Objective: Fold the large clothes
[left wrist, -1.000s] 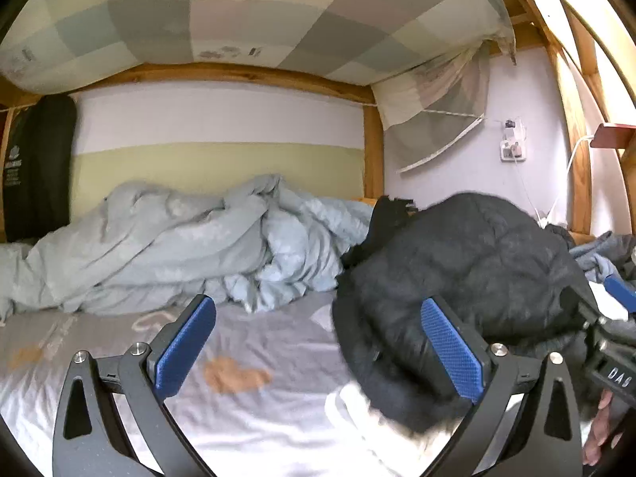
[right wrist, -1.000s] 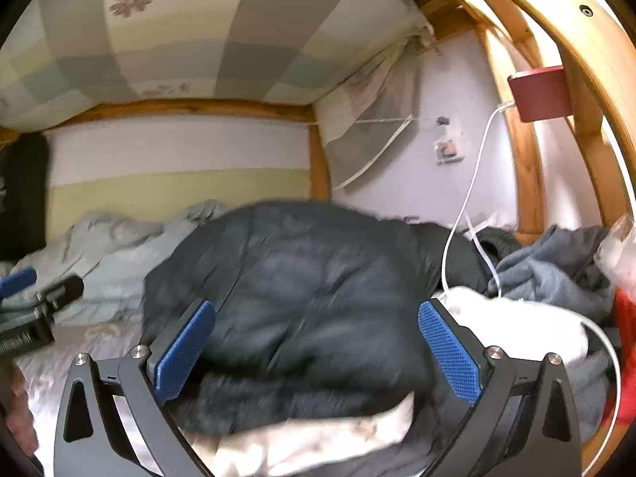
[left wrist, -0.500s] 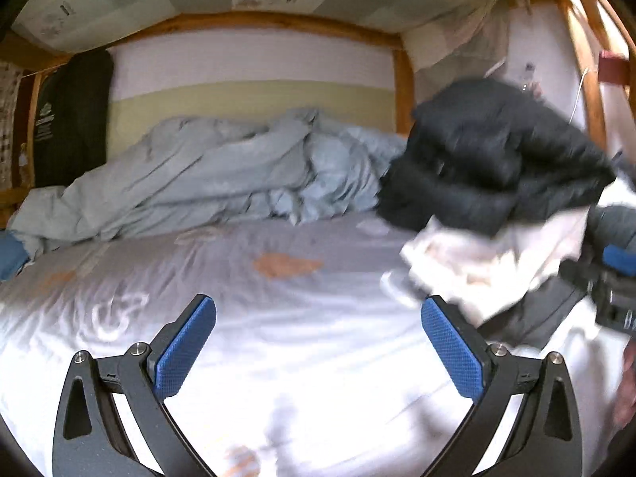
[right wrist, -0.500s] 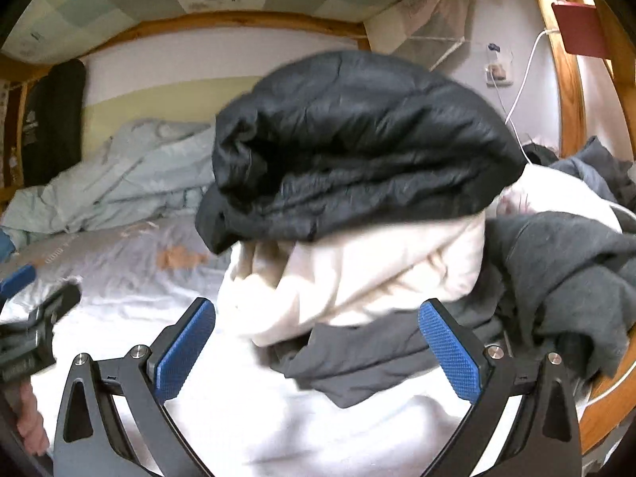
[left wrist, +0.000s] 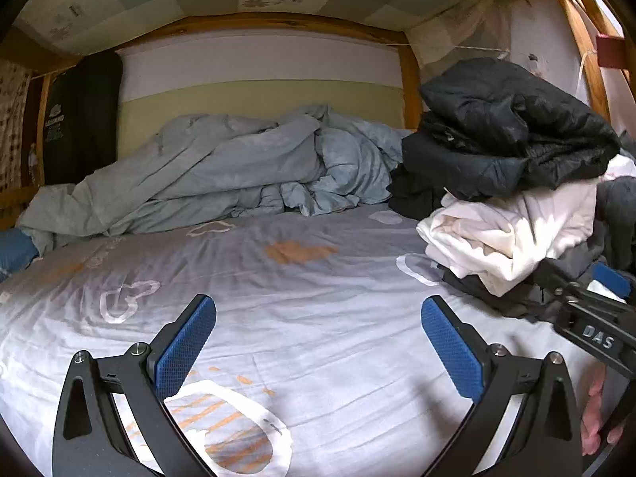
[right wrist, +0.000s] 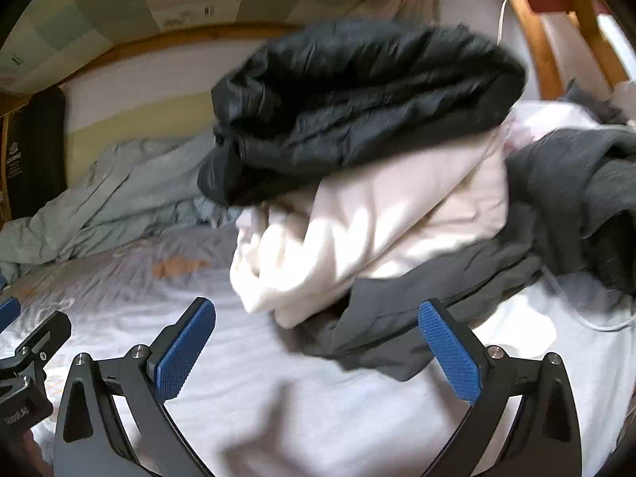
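Left gripper (left wrist: 318,351): fingers spread wide, nothing between them; hovering low over bare bedsheet (left wrist: 278,318), presumably parked where a garment can be laid flat.

Right gripper (right wrist: 316,351): fingers likewise wide apart and empty; aimed at the clothes stack, near edge of the stack just beyond the fingertips.

Black puffy jacket (right wrist: 357,111): bulky, folded, topmost on the stack, ahead of and above the right fingers; in the left view beyond the right-hand finger. Likely placed on top because finished.

White garment (right wrist: 377,214): folded bundle directly under the jacket, bearing its weight, front corner overhanging toward the right fingers.

Dark grey garment (right wrist: 397,318): loose, unfolded, spreading from under the white bundle to just beyond the right-hand finger of the right gripper; likely next candidate for folding, though pinned by the stack above.

Crumpled blue duvet (left wrist: 238,171): far beyond both left fingers, pushed back against the wall, apparently to free working room.
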`<state>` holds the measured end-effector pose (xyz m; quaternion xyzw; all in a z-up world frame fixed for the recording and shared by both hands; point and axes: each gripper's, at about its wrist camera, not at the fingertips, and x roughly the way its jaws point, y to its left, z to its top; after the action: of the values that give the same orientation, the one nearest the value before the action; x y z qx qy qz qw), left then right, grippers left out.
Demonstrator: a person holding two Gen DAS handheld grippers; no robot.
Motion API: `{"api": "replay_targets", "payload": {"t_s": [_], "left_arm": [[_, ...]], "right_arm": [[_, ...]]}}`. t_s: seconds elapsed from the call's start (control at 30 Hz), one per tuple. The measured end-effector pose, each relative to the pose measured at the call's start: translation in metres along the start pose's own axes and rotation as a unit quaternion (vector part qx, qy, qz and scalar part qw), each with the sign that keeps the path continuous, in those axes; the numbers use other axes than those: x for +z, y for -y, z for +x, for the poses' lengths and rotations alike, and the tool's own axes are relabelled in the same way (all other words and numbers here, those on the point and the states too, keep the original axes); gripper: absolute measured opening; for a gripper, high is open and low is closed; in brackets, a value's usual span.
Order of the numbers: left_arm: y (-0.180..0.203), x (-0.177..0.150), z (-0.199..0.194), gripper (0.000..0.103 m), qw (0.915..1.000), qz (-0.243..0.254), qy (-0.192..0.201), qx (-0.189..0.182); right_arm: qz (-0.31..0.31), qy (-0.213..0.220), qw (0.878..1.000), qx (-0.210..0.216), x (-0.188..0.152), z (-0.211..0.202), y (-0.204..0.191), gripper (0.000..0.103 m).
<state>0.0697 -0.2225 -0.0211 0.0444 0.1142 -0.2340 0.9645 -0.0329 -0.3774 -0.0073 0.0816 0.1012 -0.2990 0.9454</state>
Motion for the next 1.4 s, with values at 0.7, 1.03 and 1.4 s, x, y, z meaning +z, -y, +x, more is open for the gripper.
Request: {"api": "replay_targets", "payload": {"t_s": [0.7, 1.03, 1.4], "left_arm": [[-0.005, -0.002, 0.0, 0.103, 0.9999, 0.004, -0.012, 0.002], [-0.001, -0.003, 0.0, 0.103, 0.9998, 0.008, -0.016, 0.001], [0.001, -0.002, 0.004, 0.103, 0.9998, 0.001, -0.02, 0.003]], "right_arm": [[0.001, 0.008, 0.999, -0.052, 0.006, -0.008, 0.003, 0.103], [-0.009, 0.011, 0.999, -0.051, 0.007, -0.007, -0.001, 0.103], [-0.004, 0.007, 0.999, -0.052, 0.007, -0.008, 0.0, 0.103]]}}
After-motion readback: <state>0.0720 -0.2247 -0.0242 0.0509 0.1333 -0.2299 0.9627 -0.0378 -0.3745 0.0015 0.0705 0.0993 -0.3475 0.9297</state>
